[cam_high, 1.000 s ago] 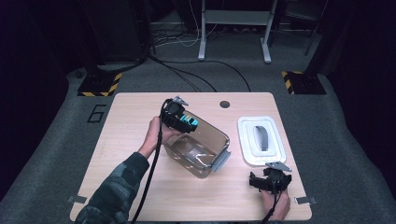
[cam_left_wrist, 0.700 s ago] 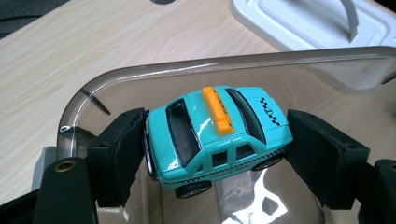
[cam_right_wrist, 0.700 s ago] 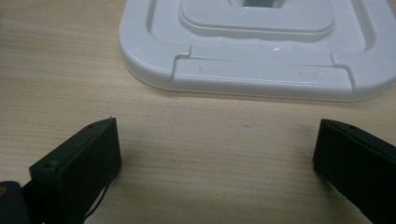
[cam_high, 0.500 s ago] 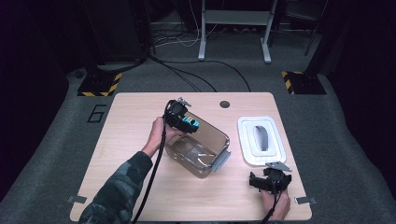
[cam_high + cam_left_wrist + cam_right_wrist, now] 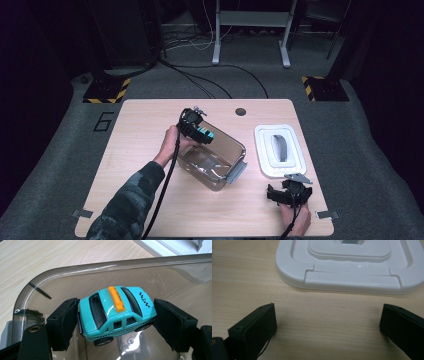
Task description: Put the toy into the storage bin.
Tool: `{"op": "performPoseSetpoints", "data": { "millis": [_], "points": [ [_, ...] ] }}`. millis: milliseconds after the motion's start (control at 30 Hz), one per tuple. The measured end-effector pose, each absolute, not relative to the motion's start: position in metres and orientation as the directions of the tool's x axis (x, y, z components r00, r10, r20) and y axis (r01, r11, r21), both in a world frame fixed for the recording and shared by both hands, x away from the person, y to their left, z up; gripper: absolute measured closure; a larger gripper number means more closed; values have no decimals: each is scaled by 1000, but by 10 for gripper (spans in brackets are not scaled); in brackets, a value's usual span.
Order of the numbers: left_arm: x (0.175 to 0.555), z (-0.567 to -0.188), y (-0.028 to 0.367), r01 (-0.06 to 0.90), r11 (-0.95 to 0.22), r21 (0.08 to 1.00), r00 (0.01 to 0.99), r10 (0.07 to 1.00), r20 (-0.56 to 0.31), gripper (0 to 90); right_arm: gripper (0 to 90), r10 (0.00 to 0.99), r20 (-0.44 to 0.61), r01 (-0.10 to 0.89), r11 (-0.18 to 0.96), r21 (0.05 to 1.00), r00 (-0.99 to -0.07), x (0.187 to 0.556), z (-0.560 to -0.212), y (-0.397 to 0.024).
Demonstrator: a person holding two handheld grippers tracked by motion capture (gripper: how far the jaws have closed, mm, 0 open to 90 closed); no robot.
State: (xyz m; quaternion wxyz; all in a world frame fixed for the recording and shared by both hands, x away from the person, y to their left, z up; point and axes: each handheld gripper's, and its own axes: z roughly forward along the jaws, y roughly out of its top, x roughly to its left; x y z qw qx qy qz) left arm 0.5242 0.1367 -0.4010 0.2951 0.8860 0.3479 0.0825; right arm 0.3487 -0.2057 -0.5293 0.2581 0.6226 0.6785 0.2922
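Taxi [image 5: 117, 312] sits pinched nose-to-tail in the left gripper [image 5: 196, 128], hanging at frame centre above the bin [image 5: 214, 161], barely shifted since a second ago; release seems next. Right gripper [image 5: 289, 194], lower right, is spread, empty, beside the lid [image 5: 278, 150].

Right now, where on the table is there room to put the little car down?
The bare wood left of the clear box, out to the table's left edge, is widest. There is also a strip along the near edge between the sleeve and the right gripper. It is crowded on the right, where the white lid lies close to the box.
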Motion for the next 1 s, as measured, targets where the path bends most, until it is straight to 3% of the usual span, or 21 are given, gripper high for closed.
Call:
{"op": "performPoseSetpoints", "data": {
  "millis": [1000],
  "points": [
    [532, -408, 119, 592, -627, 507, 743, 668, -42, 223, 3, 996, 13, 694, 55, 718, -92, 349, -529, -206]
  ]
}}
